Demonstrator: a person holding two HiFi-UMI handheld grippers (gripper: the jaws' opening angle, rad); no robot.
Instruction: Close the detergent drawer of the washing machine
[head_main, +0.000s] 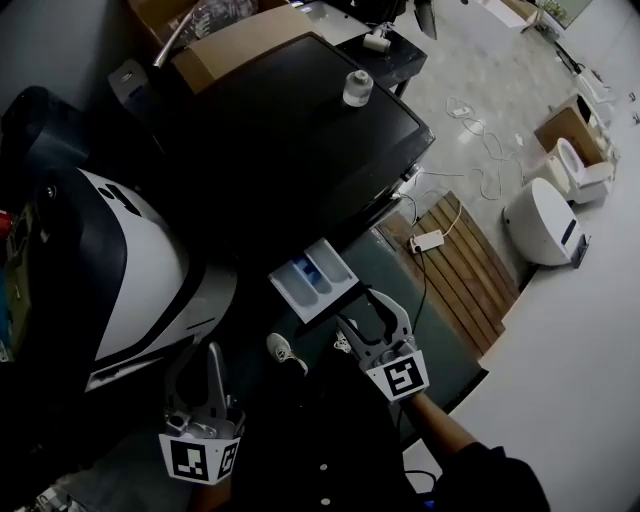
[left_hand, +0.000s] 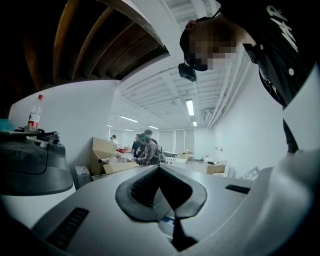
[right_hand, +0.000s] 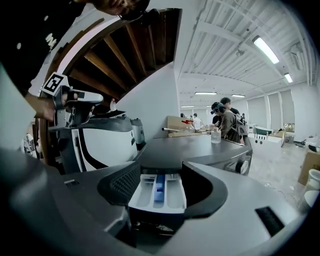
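Note:
The washing machine (head_main: 300, 140) has a dark top, and its detergent drawer (head_main: 313, 278) stands pulled out, white with a blue insert. My right gripper (head_main: 357, 308) is open just in front of the drawer's front edge. In the right gripper view the drawer (right_hand: 159, 191) shows between the spread jaws of the right gripper (right_hand: 160, 185), and the pads do not press on it. My left gripper (head_main: 212, 352) hangs lower left, away from the drawer. In its own view the left gripper (left_hand: 160, 172) has its tips meeting on nothing.
A small clear jar (head_main: 357, 87) stands on the machine's top, with a cardboard box (head_main: 240, 45) behind it. A white and black appliance (head_main: 130, 270) is at the left. A wooden pallet (head_main: 470, 265) with a power strip (head_main: 428, 240) lies on the right. People stand far back (right_hand: 227, 120).

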